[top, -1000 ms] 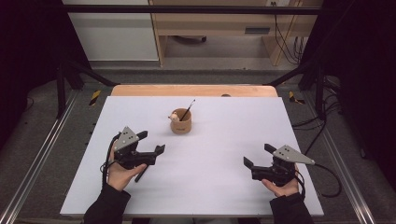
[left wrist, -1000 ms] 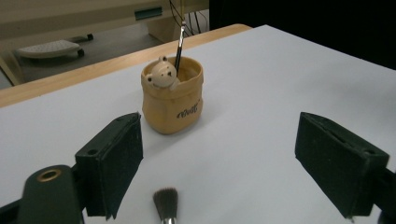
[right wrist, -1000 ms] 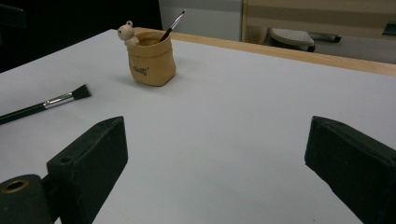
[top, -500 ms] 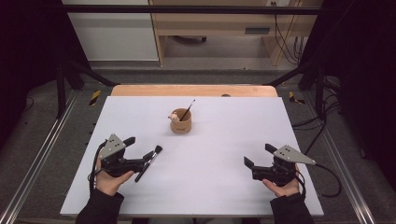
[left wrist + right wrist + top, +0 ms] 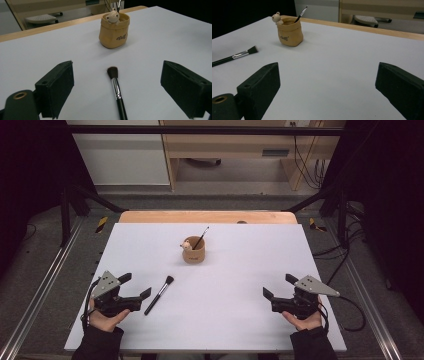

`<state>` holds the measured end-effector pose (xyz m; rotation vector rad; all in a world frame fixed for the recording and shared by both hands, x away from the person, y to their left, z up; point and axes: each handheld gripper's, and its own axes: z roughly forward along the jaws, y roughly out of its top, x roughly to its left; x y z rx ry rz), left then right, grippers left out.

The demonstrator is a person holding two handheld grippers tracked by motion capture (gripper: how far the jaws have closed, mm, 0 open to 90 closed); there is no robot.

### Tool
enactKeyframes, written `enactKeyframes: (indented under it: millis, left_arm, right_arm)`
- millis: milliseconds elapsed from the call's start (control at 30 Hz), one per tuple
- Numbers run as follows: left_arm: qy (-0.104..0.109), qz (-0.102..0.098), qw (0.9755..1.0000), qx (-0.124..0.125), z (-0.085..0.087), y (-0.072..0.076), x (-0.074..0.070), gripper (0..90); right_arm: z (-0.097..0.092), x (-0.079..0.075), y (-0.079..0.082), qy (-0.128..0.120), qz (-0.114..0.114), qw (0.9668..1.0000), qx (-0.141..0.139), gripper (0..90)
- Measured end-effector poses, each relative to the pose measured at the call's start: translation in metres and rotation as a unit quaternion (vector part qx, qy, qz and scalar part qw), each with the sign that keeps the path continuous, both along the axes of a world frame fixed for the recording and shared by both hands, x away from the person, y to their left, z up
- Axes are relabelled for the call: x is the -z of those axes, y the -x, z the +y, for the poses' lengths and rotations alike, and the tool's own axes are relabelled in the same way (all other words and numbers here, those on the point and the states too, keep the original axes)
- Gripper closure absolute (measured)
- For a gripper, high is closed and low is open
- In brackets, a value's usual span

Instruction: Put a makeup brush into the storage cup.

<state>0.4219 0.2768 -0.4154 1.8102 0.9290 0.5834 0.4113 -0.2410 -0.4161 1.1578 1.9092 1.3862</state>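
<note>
A black-handled makeup brush [image 5: 159, 295] lies flat on the white table [image 5: 235, 320], bristles pointing toward a tan pouch-shaped cup [image 5: 194, 251]. The cup has a small bear figure on its rim and a thin brush [image 5: 201, 237] standing in it. My left gripper [image 5: 135, 285] is open just left of the lying brush, not touching it. In the left gripper view the brush [image 5: 117, 92] lies between the wide-apart jaws of the gripper [image 5: 117, 83], with the cup [image 5: 114, 31] beyond. My right gripper [image 5: 279, 286] is open and empty at the right front. Its own view shows the cup [image 5: 289, 31] and brush [image 5: 235, 57].
A wooden strip [image 5: 207, 216] borders the table's far edge. Metal frame rails [image 5: 45, 285] run along both sides, and cables [image 5: 350, 315] trail off the right. A wooden shelf unit [image 5: 235, 150] stands on the floor beyond.
My left gripper has opened and let go of the makeup brush, which now lies on the table. That gripper drew back to the left and nearer the person. The right gripper stayed put.
</note>
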Motion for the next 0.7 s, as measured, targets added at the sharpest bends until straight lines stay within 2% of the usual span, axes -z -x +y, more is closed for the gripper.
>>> enactKeyframes:
  millis: [167, 333, 500, 700]
  left_arm:
    - [-0.003, 0.004, 1.0, -0.001, 0.0033, 0.0008, 0.0023, 10.8]
    - [0.007, 0.002, 0.9999, -0.008, 0.0053, 0.0006, 0.0032, 11.4]
    - [0.0, 0.002, 1.0, -0.007, 0.0033, 0.0, 0.0036, 11.5]
    - [0.001, 0.005, 1.0, -0.006, 0.0015, -0.0015, 0.0029, 11.5]
  right_arm:
    - [-0.002, -0.0004, 0.0001, 0.0, -0.002, 1.0, 0.0, 6.3]
    - [-0.0024, -0.0001, 0.0, 0.0, 0.002, 1.0, 0.003, 6.3]
    - [-0.0032, -0.0005, 0.0001, -0.003, 0.0, 1.0, 0.004, 6.2]
    - [-0.0046, -0.0005, 0.0, -0.004, -0.001, 1.0, 0.005, 6.3]
